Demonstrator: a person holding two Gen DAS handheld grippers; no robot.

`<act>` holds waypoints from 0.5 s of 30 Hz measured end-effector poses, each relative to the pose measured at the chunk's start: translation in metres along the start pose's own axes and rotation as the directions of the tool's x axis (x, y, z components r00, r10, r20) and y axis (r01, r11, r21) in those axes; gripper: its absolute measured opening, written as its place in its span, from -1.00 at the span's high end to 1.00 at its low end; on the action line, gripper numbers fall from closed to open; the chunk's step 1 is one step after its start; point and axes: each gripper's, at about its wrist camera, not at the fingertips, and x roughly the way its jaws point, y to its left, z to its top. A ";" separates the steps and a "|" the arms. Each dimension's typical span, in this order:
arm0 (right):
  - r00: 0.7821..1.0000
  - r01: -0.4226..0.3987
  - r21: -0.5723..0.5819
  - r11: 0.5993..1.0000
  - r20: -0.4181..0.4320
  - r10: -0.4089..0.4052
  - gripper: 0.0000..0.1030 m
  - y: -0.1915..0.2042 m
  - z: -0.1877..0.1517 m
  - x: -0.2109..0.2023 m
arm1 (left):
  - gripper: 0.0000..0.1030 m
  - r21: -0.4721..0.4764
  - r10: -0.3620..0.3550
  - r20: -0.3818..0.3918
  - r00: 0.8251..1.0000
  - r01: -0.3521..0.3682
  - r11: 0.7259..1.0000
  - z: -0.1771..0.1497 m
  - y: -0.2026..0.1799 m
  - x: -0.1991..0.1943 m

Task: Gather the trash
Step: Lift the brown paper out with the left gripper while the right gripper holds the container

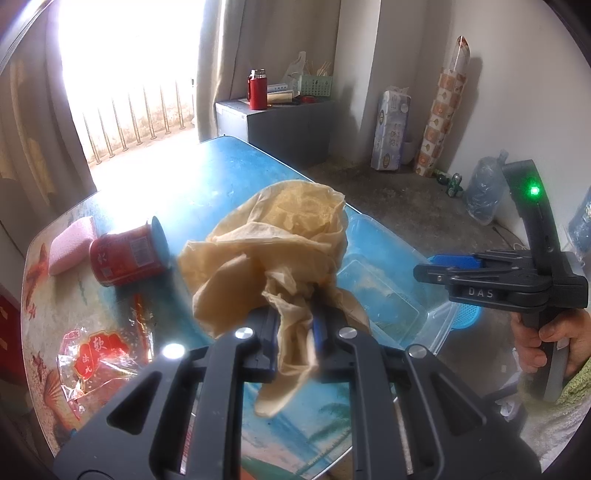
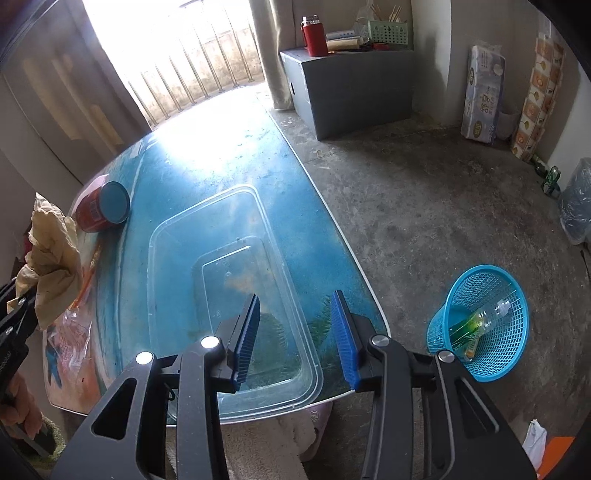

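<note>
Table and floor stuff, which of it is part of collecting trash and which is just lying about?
Job: crumpled paper in left gripper; red can; snack wrapper; clear container; blue basket.
Lying about: red flask; grey cabinet; tissue pack.

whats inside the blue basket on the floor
The blue basket, tipped on the floor, holds a clear plastic bottle with a green label. Its mesh wall hides part of the inside, so anything beneath the bottle cannot be seen.
</note>
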 end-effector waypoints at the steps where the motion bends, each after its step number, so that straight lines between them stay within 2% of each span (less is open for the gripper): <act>1: 1.000 0.002 -0.008 1.000 -0.003 -0.002 0.32 0.002 0.000 0.002 | 0.77 0.001 0.002 -0.001 1.000 -0.002 1.000 0.000 0.000 0.001; 3: 1.000 0.006 -0.012 1.000 -0.012 -0.006 0.60 0.004 -0.002 0.006 | 0.77 0.003 0.008 -0.003 1.000 -0.008 1.000 0.000 -0.001 0.002; 6: 1.000 -0.011 0.003 1.000 -0.008 0.011 0.81 0.004 -0.004 0.007 | 0.77 0.005 0.013 -0.003 1.000 -0.013 1.000 0.000 -0.003 0.001; 8: 1.000 -0.014 0.006 1.000 0.000 0.014 0.89 0.004 -0.006 0.004 | 0.77 0.006 0.016 -0.005 1.000 -0.016 1.000 0.000 -0.003 0.002; 15: 0.999 -0.034 0.019 0.999 0.034 0.033 0.91 0.006 -0.009 -0.010 | 0.77 0.006 0.017 -0.003 1.000 -0.017 1.000 0.000 -0.004 0.002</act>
